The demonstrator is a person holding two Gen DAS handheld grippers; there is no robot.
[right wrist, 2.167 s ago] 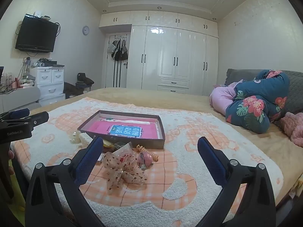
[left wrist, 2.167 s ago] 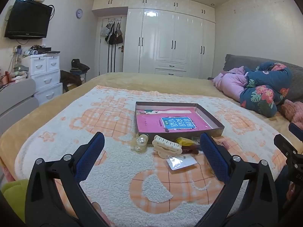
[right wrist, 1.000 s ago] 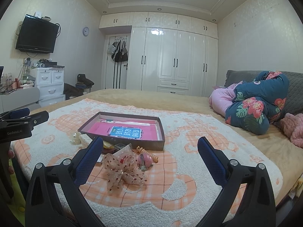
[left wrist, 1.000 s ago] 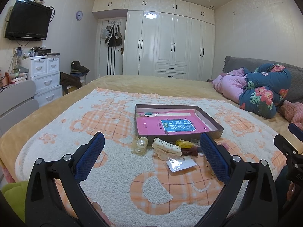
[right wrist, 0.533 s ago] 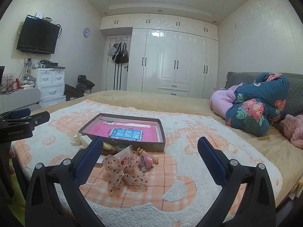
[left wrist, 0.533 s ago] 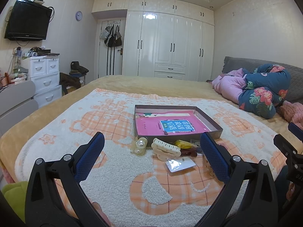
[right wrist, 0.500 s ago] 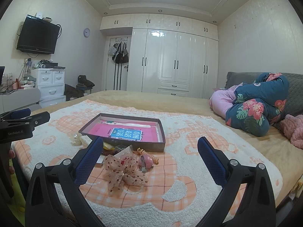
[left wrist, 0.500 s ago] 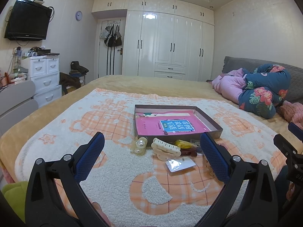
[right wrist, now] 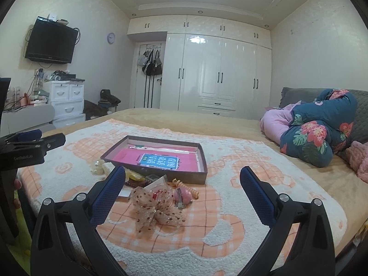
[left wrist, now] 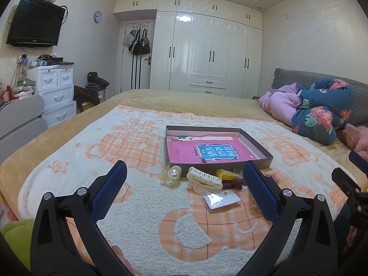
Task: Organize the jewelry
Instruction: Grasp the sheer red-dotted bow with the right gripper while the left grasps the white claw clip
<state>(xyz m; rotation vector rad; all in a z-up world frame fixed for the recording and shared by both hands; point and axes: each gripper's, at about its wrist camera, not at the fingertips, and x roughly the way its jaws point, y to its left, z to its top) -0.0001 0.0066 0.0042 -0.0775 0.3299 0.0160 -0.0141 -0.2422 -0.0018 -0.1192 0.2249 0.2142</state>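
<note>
On the bed's fleecy white-and-orange checked blanket (left wrist: 142, 207), almost nothing has changed over the last couple of seconds: both views have only drifted slightly, and the jewelry lies where it lay. The left gripper (left wrist: 184, 191) hangs with its blue-padded jaws spread wide and empty, short of the pile, and the right gripper (right wrist: 182, 194) is likewise wide and holds nothing. The shallow brown cardboard box with a pink lining (left wrist: 264, 161) sits mid-blanket, with no jewelry visible in it. Just in front of its near wall lie the pearl-bead hair clip (left wrist: 172, 176), the cream plastic claw clip (left wrist: 203, 180), a small clear packet on a white card (left wrist: 220, 200), and, from the right wrist view, the sheer dotted fabric bow (right wrist: 156, 203) beside a pink hair clip (right wrist: 182, 195). Judging from this, sorting has not begun; the pause looks like lining up for a first pick, probably the bow or the claw clip nearest each gripper.
</note>
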